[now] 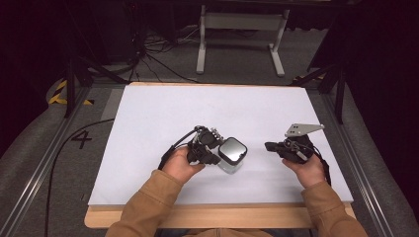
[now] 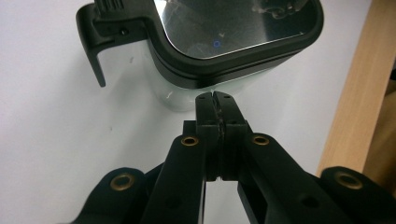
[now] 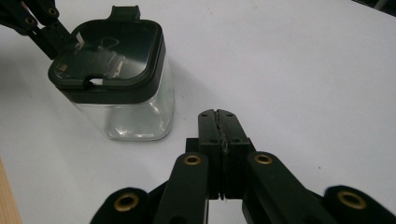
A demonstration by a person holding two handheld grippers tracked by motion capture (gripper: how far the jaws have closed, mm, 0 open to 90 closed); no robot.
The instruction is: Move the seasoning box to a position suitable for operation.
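Container (image 1: 231, 155), a small clear-walled box with a black-rimmed lid and a glossy top, stands upright on the white worktop (image 1: 148, 118), right in front of the left gripper (image 2: 215, 96). Seen along that gripper, its two fingers (image 2: 205, 112) are pressed together with nothing between them, their tips at the lid's lower edge, touching it or just short of it; I can't say which. A black latch tab (image 2: 93, 42) sticks out from the lid beyond and to one side of those fingers, away from their tips. My guess is the closed tips are set against the box to steady it or nudge it, since shut fingers can push but not pick up. The right gripper (image 3: 218, 114) sits well apart from the box on bare worktop, its fingers (image 3: 208, 128) also shut on nothing, pointing roughly toward the box's clear wall. It looks like it is waiting for its turn. Both of the person's hands rest low near the worktop's near edge, sleeves (image 1: 148, 202) coming in from below, and a strip of wooden board (image 1: 207, 216) shows under the white sheet.
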